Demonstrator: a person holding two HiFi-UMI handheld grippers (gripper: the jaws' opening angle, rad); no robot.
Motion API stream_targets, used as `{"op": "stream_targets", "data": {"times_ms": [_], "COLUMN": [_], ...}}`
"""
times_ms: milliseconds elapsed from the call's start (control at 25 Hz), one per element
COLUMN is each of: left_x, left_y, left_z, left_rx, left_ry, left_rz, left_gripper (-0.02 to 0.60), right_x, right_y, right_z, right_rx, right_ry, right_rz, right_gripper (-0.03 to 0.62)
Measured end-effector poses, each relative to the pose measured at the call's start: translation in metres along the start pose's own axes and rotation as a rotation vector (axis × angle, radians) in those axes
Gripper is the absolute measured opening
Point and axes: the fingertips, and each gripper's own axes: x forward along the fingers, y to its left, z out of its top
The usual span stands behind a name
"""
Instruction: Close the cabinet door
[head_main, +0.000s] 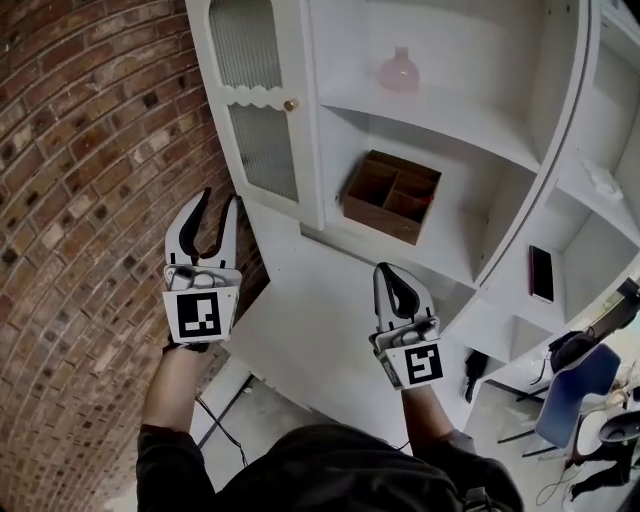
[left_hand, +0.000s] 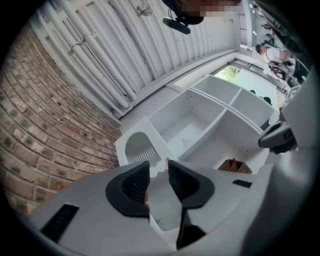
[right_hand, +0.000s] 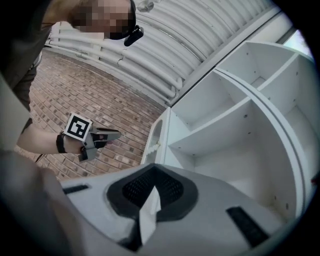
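White cabinet door with ribbed glass panels (head_main: 262, 140) is swung open at the left of the tall white cabinet (head_main: 470, 40), near the left gripper (head_main: 219, 212), whose jaws are parted and empty. Those of the right gripper (head_main: 397, 288) are together. The edge by the round brass knob (head_main: 290, 104) is best pushed steadily until flush.

The left tongs (head_main: 221, 198) stand apart, the right tongs (head_main: 388, 272) together.
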Motion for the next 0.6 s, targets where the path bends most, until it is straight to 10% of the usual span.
{"op": "stream_targets", "data": {"times_ms": [600], "left_x": [-0.124], "left_y": [0.044], "left_z": [-0.012], "left_rx": [-0.022], "left_ry": [0.095], "left_rz": [0.149], "left_gripper": [0.026], "right_x": [0.039], "right_y": [0.068], "right_z": [0.026], "right_rx": [-0.011], "right_ry": [-0.094], "right_rz": [0.152], "right_gripper": [-0.002]}}
